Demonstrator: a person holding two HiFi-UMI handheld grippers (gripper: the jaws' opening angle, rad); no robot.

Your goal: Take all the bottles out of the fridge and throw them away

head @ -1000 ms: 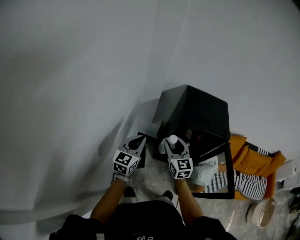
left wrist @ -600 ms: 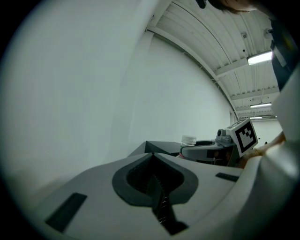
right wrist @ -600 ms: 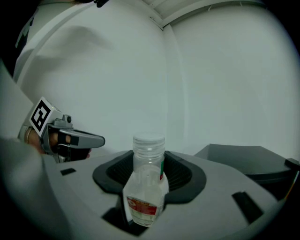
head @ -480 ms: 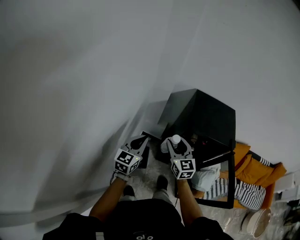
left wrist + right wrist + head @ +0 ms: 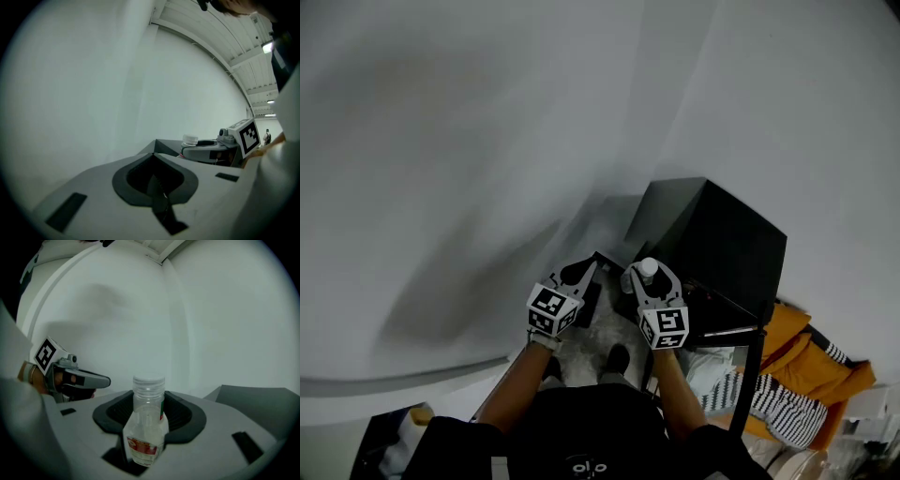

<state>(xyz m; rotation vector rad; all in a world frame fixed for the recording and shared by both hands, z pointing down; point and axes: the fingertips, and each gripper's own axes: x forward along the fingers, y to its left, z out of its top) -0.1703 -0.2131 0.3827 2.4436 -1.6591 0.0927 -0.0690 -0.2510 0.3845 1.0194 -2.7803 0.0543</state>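
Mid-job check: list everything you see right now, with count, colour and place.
Fridge: one, black, against the white wall, right of the tools.
Fridge door: one, black-framed, swung open.
Bottle: one, clear with white cap and red label, upright between the right tool's jaws.
Cloth heap: one, orange with black-and-white stripes, low at right beyond the door.
Shoes: two, dark, on the grey floor.
Left tool: one, grey, jaws together, empty.
Right tool: one, grey, clamped on the bottle.

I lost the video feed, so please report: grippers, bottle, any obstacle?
Left gripper shut, empty. Right gripper shut on bottle, cap on. Fridge at right, door open; no obstacle seen.
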